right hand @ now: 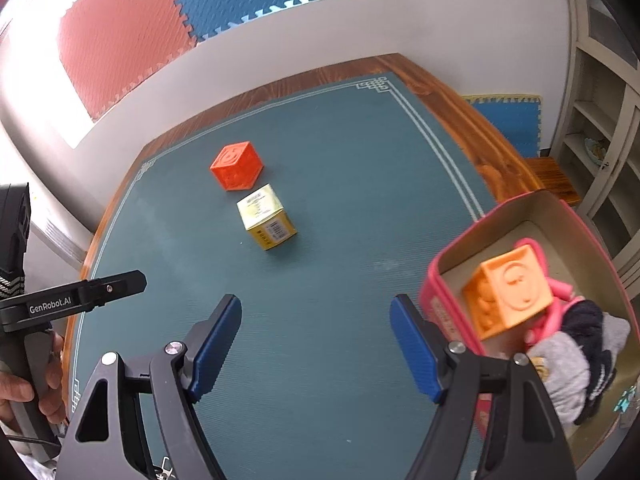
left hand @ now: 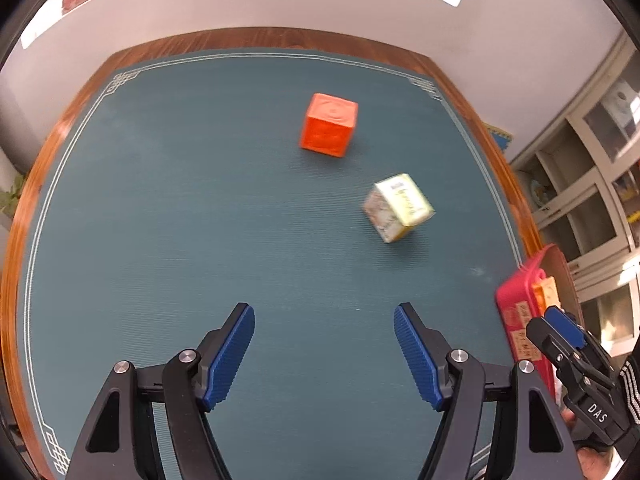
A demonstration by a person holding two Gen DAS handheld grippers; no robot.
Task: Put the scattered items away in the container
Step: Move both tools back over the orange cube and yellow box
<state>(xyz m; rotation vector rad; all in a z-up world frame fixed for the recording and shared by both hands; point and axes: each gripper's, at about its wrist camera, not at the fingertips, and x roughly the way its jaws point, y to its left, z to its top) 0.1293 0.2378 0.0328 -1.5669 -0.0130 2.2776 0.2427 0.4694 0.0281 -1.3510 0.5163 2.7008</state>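
Both grippers are hanging above the table with jaws spread wide and nothing between them: the left gripper (left hand: pixel 324 354) is facing the two loose items, while the right gripper (right hand: pixel 316 346) is sitting just beside the pink container (right hand: pixel 436 276) at the table's right edge. An orange cube (left hand: pixel 329 125) and a yellow carton (left hand: pixel 398 207) are lying out on the mat, near each other but apart, well away from the container, so the tidying looks only partly done. Inside the container a lighter orange cube (right hand: pixel 510 294) is resting tilted on what seems to be grey and dark fabric (right hand: pixel 580 360) and a pink piece, though blur is making that pile hard to read. The risks from here are mostly in the grasp: the carton is lying skewed to the left jaws, so closing on its corners instead of flat faces could be spinning it out of the pads, and the cube could be skidding across the mat if only one pad meets it first. A further cube dropped on the heaped contents might be rolling back out over the rim, and the container, standing at the table edge, could be getting nudged off. The table is wooden-rimmed under a dark teal mat (left hand: pixel 200 220) with a pale border; red and blue foam tiles (right hand: pixel 128 32) are covering the floor beyond, and shelving (left hand: pixel 592 184) is standing to the right.
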